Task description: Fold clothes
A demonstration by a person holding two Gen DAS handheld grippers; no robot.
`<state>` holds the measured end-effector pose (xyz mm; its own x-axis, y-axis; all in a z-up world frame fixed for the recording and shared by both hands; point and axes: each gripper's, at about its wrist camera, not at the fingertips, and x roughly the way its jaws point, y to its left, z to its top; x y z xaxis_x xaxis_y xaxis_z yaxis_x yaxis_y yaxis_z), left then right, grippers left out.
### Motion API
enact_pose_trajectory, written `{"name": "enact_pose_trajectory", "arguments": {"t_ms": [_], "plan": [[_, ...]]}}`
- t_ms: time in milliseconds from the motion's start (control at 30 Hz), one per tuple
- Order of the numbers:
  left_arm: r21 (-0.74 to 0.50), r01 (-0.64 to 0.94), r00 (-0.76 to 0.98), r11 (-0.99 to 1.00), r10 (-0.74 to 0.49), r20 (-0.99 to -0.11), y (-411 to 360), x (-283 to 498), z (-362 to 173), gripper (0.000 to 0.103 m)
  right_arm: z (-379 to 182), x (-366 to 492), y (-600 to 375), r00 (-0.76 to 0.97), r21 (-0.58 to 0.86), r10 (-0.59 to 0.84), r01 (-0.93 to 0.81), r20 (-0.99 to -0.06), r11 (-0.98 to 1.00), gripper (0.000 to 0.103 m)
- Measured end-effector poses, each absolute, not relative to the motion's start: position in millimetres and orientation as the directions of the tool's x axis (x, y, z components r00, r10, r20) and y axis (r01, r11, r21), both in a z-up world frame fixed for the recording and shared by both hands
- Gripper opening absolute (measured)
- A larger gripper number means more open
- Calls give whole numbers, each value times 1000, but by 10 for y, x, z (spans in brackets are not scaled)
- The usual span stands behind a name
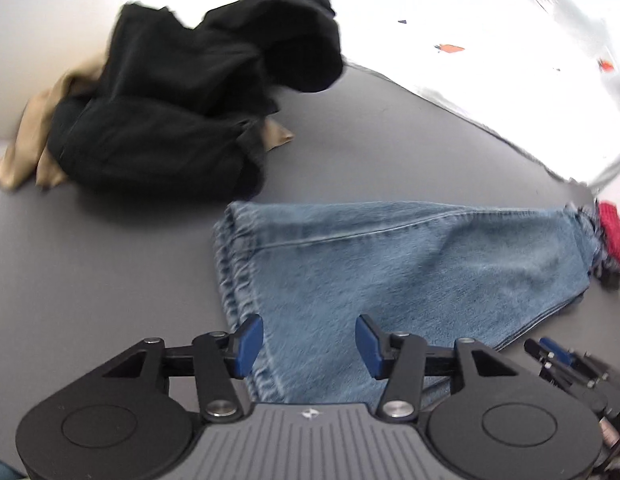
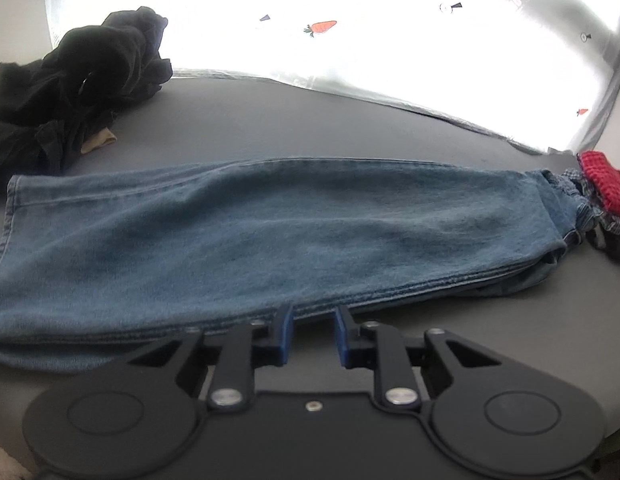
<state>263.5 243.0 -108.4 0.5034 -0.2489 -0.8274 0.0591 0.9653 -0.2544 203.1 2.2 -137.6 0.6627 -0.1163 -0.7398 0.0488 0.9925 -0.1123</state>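
Blue jeans (image 2: pixel 269 240) lie flat on the grey table (image 2: pixel 350 128), folded lengthwise, hem end at the left, waist at the right. They also show in the left wrist view (image 1: pixel 390 272). My left gripper (image 1: pixel 310 344) is open above the hem end of the jeans, holding nothing. My right gripper (image 2: pixel 312 334) is open at the near long edge of the jeans, its blue fingertips (image 2: pixel 285 330) just short of the denim. The right gripper also shows at the lower right of the left wrist view (image 1: pixel 558 360).
A heap of black clothes (image 1: pixel 189 92) over a tan garment (image 1: pixel 25 140) lies at the far left; it also shows in the right wrist view (image 2: pixel 77 76). A red cloth (image 2: pixel 602 184) and checked fabric lie by the waist. A white carrot-print sheet (image 2: pixel 350 32) covers the back.
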Motion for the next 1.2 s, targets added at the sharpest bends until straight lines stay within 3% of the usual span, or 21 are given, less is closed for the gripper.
{"name": "enact_pose_trajectory", "arguments": {"t_ms": [233, 400, 433, 467, 500, 667, 800, 967, 1200], "plan": [[-177, 133, 482, 975, -219, -848, 1844, 2944, -1374, 52, -1398, 2366, -232, 639, -2, 15, -25, -769, 1000, 24], [-146, 71, 442, 987, -162, -882, 1648, 3288, -1721, 52, -1452, 2690, -222, 624, -8, 94, -158, -776, 987, 23], [-140, 50, 428, 989, -148, -891, 1626, 3356, -1786, 52, -1450, 2777, -208, 628, -2, 120, -190, -769, 982, 19], [-139, 24, 413, 990, -136, -900, 1627, 3409, -1843, 52, -1451, 2873, -191, 631, 4, 146, -220, -762, 975, 7], [-143, 7, 414, 990, -134, -901, 1631, 3434, -1857, 54, -1463, 2982, -165, 630, 11, 170, -249, -758, 969, 2], [-180, -79, 411, 980, -133, -902, 1655, 3523, -1863, 67, -1678, 3628, 26, 582, 31, 246, -353, -776, 935, 0], [-201, -123, 399, 972, -137, -907, 1602, 3571, -1894, 89, -1832, 4071, 173, 553, 52, 273, -381, -787, 923, 0], [-133, -101, 366, 986, -88, -926, 1443, 3616, -1919, 93, -1827, 4189, 165, 545, 96, 322, -402, -774, 910, 0], [-238, -150, 372, 960, -169, -913, 1598, 3609, -1914, 101, -1781, 3787, -9, 476, 145, 297, -331, -828, 933, 4]]}}
